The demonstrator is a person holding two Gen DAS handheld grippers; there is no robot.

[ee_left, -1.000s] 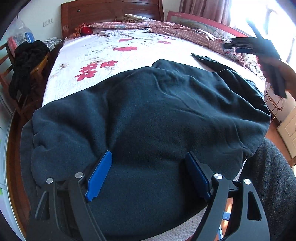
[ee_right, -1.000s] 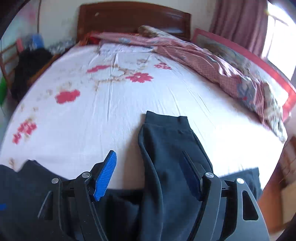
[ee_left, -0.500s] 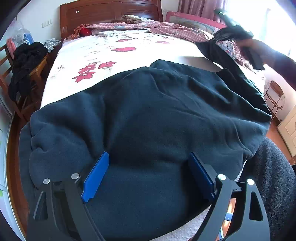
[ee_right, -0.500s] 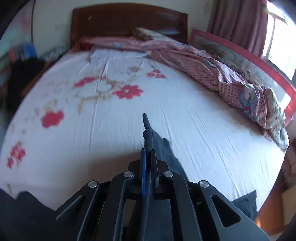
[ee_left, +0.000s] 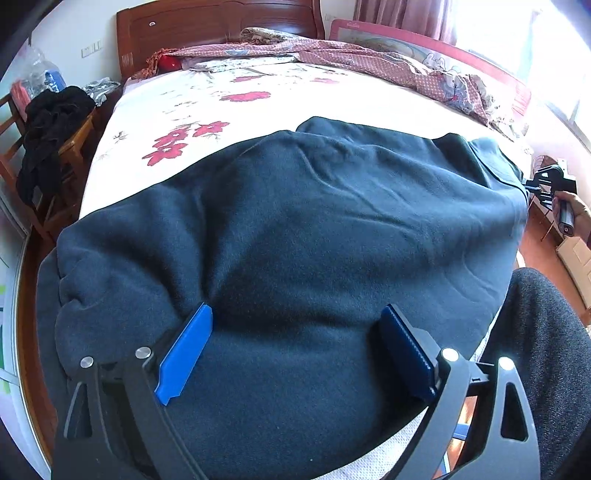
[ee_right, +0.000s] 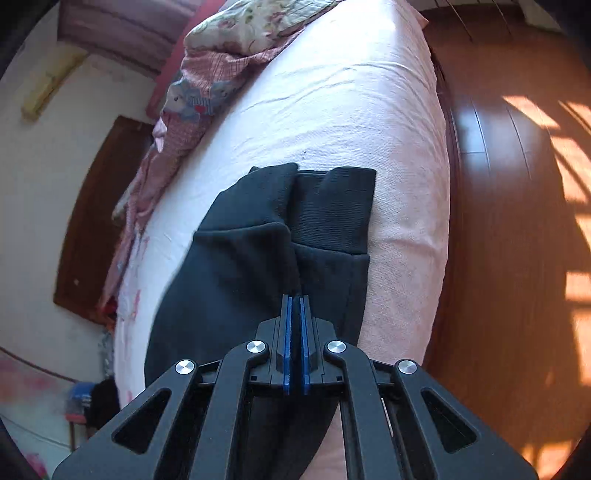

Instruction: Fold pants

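Nearest the left wrist camera, the left claw (ee_left: 295,354) sits low over the dark pants (ee_left: 314,229), its jaws opening wide, with the fleece bunched between the blue pads (ee_left: 184,354) but not pinched by them. The pants lie spread across the near part of the bed (ee_left: 155,110), covering most of the floral sheet on this side and sagging a little over the near edge by the person's knee (ee_left: 546,350).

Out at the right end of the garment, the right claw (ee_right: 293,314) is clamped together on a fold of cloth just behind the ribbed cuffs (ee_right: 332,206). The two cuffs lie side by side on the pink mattress close to its edge, with the wood floor (ee_right: 517,221) just beyond. From the left view the right claw is only a small dark shape off the bed's side, gripped in a hand (ee_left: 576,210).

The risks, as I judge them: with the left claw letting go, nothing anchors the waist end, so a firm pull by the right claw could drag the whole garment sideways instead of laying a fold. The right grip looks thin, perhaps catching one layer only, so the legs may separate or slip. The cuffs sit so near the edge that slack cloth could slide off to the floor.

Farther back lie a rumpled checked quilt (ee_left: 369,59) and the wooden headboard (ee_left: 221,26).
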